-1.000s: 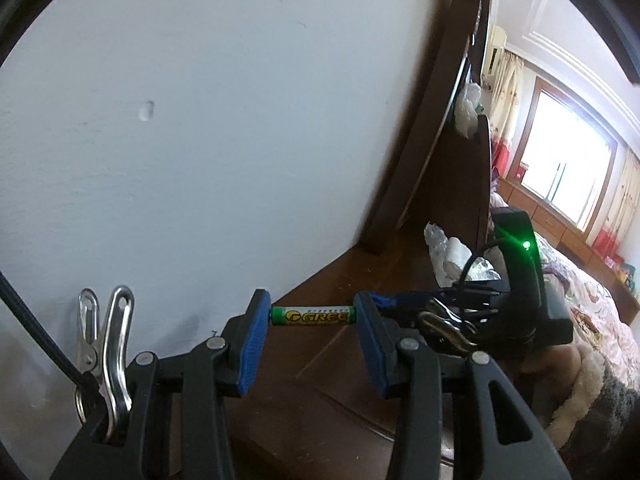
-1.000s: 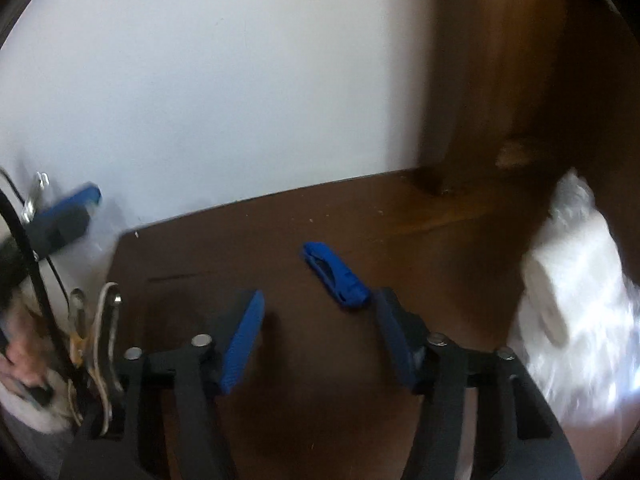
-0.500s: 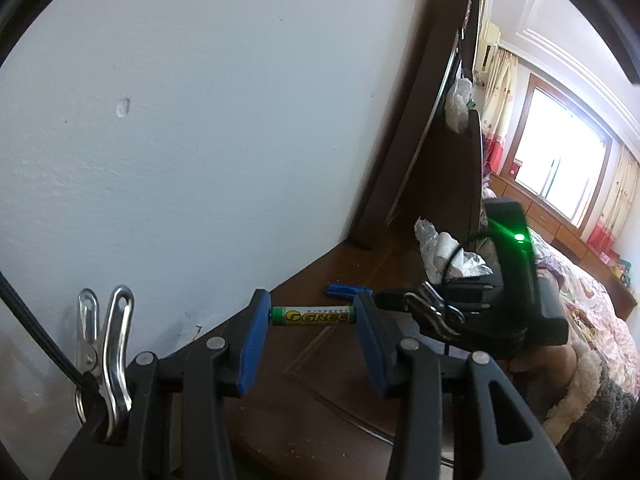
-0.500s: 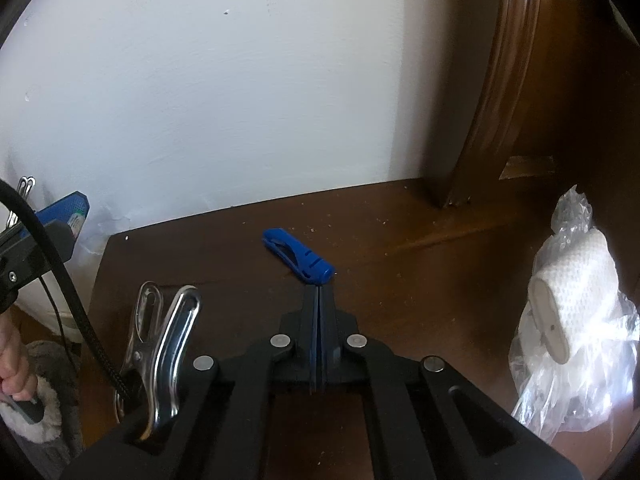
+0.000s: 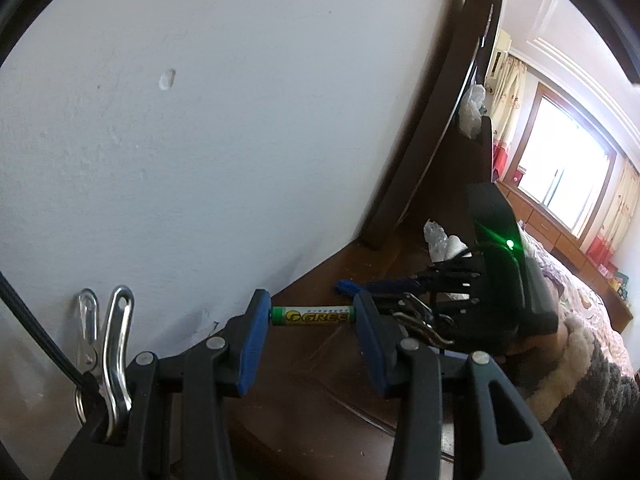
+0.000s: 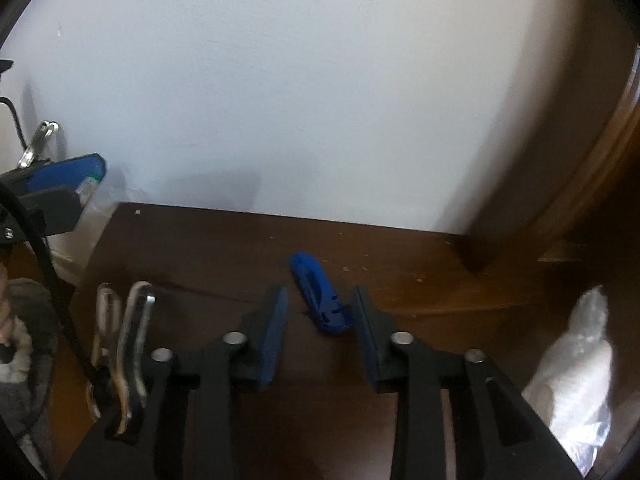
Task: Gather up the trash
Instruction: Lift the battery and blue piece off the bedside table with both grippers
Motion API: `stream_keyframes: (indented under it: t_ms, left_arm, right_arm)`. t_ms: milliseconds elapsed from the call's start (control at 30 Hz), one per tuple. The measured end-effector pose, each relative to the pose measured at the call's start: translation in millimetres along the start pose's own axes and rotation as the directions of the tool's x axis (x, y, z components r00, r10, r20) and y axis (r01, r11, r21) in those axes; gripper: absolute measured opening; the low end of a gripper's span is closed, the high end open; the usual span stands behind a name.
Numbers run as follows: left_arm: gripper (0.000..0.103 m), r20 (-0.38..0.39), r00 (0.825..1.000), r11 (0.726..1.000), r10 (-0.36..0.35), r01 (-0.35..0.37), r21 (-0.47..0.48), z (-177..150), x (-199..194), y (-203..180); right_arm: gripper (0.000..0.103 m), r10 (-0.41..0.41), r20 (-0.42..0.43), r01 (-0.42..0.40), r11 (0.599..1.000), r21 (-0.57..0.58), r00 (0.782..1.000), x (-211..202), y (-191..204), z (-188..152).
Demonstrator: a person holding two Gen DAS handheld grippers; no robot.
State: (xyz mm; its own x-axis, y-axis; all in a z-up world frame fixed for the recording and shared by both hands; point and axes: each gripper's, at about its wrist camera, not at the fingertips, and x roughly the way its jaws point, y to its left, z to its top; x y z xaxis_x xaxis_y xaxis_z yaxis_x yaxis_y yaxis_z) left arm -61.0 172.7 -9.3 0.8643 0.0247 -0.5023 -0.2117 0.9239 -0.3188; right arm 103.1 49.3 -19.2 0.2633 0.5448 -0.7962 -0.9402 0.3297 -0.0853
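At nine o'clock of the right wrist view the left claw pokes in, clamped end to end on a green battery that it holds level against the white wall. Lower centre, the right claw is opening — its blue pads stand apart over the brown wooden surface, with a blue plastic clip lying flat between them, its near end close to the right pad, contact unclear. At four o'clock sits a roll in clear wrap — blurred.
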Motion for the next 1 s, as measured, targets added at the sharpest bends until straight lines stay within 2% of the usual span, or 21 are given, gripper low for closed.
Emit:
stream_keyframes:
  t_ms: [67,133,300,433,567,733,867,1000]
  left_arm:
    - [0.045,-0.002,1.000,1.000,-0.005,0.005,0.000,0,1,-1]
    - [0.045,-0.002,1.000,1.000,-0.013,0.013,0.007,0,0,-5]
    - [0.045,0.008,0.999,0.999,-0.047,0.046,0.020,-2,-5,-15]
    - [0.045,0.031,0.994,0.994,-0.105,0.104,0.037,0,-13,-31]
    - [0.045,0.052,0.991,0.992,-0.120,0.118,0.051,2,-17,-50]
    - [0.045,0.046,0.991,0.991,-0.127,0.124,0.053,1,-21,-71]
    - [0.045,0.055,0.991,0.990,-0.125,0.121,0.072,1,-31,-96]
    - [0.045,0.063,0.985,0.984,-0.163,0.157,0.084,3,-47,-125]
  right_arm:
    - [0.017,-0.016,-0.003,0.016,1.000,-0.008,1.000,0,4,-1]
    - [0.017,0.003,-0.004,-0.003,1.000,0.003,1.000,-3,6,-4]
    - [0.017,0.006,0.047,-0.011,0.996,0.092,0.999,-31,6,-18]
    - [0.017,0.008,0.126,-0.031,0.983,0.181,0.992,-73,3,-37]
    - [0.017,0.010,0.246,-0.087,0.949,0.302,0.969,-117,5,-65]
    - [0.017,-0.042,0.294,-0.075,0.924,0.375,0.955,-140,16,-89]
    - [0.017,-0.159,0.289,0.020,0.902,0.432,0.944,-170,23,-105]
    - [0.017,-0.309,0.324,0.132,0.874,0.468,0.894,-214,36,-120]
